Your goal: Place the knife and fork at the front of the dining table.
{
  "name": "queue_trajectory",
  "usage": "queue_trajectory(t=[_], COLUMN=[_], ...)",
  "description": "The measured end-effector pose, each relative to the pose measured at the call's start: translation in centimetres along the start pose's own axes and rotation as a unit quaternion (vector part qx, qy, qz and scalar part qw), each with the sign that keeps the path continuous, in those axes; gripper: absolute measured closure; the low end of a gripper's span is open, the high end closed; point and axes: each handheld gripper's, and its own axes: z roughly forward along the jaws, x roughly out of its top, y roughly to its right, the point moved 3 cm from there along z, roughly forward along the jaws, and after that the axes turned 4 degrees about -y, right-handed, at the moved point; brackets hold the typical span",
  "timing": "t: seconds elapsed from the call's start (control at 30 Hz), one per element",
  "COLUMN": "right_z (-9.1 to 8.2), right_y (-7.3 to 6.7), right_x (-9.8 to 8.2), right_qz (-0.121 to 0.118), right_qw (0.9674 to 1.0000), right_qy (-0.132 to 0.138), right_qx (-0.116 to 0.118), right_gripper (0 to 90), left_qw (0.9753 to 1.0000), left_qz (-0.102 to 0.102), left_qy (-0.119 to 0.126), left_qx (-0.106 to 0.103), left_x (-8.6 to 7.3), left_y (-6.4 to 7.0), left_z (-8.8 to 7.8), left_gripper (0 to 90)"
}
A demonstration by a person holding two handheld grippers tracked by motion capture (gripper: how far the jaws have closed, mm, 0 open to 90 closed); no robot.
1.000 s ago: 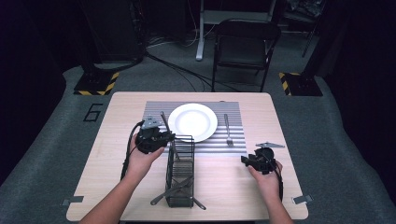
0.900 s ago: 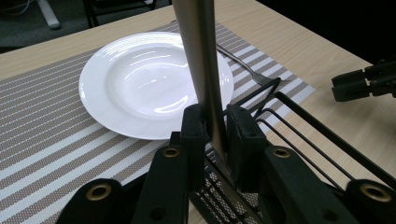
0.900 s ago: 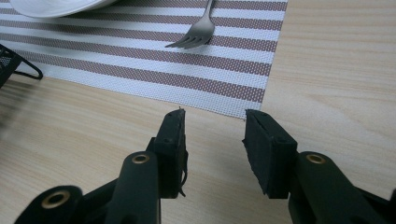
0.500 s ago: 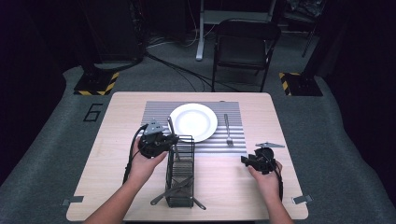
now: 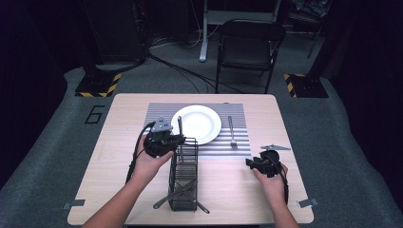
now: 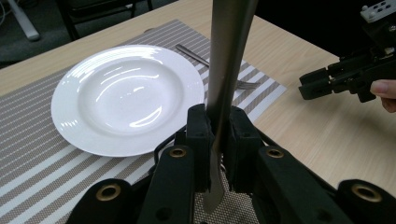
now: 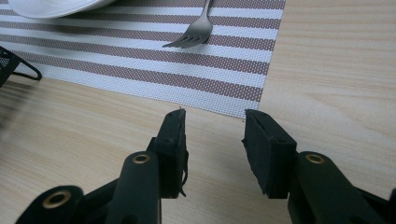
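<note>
The left hand-held gripper pinches a table knife between its pads, the blade standing upright just beside the white plate, above the far end of the black wire basket. The right hand-held gripper hovers over the table well apart from the plate, jaws spread with nothing between them, near the fork on the striped placemat.

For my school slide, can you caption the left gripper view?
The left claw pinches a knife upright beside the white plate.
</note>
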Motion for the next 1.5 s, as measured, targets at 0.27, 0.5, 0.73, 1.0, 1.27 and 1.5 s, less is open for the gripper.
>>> queue_trajectory(t=[0.27, 0.5, 0.73, 1.0, 1.27, 1.5], right_z=[0.0, 0.0, 0.0, 0.1, 0.1, 0.1], right_y=[0.0, 0.0, 0.0, 0.2, 0.2, 0.2], right_x=[0.0, 0.0, 0.0, -0.1, -0.1, -0.1], right_qz=[0.001, 0.001, 0.003, 0.003, 0.006, 0.007], right_qw=[1.0, 1.0, 1.0, 1.0, 1.0, 1.0], right_qy=[0.0, 0.001, 0.001, 0.001, 0.001, 0.002], right_qx=[0.001, 0.001, 0.002, 0.004, 0.005, 0.006], right_gripper=[58.7, 58.8, 58.8, 58.8, 58.8, 58.7], left_qw=[1.0, 1.0, 1.0, 1.0, 0.9999, 0.9996], left_qz=[0.003, 0.005, 0.007, 0.004, 0.005, -0.008], left_qy=[0.001, 0.0, 0.001, 0.003, 0.009, 0.016], left_qx=[-0.005, -0.007, -0.003, 0.0, 0.01, 0.021], left_x=[1.7, 3.2, 4.4, 5.7, 6.5, 6.8], left_y=[0.2, 0.5, 0.4, 0.0, -0.7, -2.2], left_z=[-1.5, -2.6, -3.6, -4.4, -5.4, -5.9], left_gripper=[81.5, 81.5, 81.5, 81.6, 81.6, 81.6])
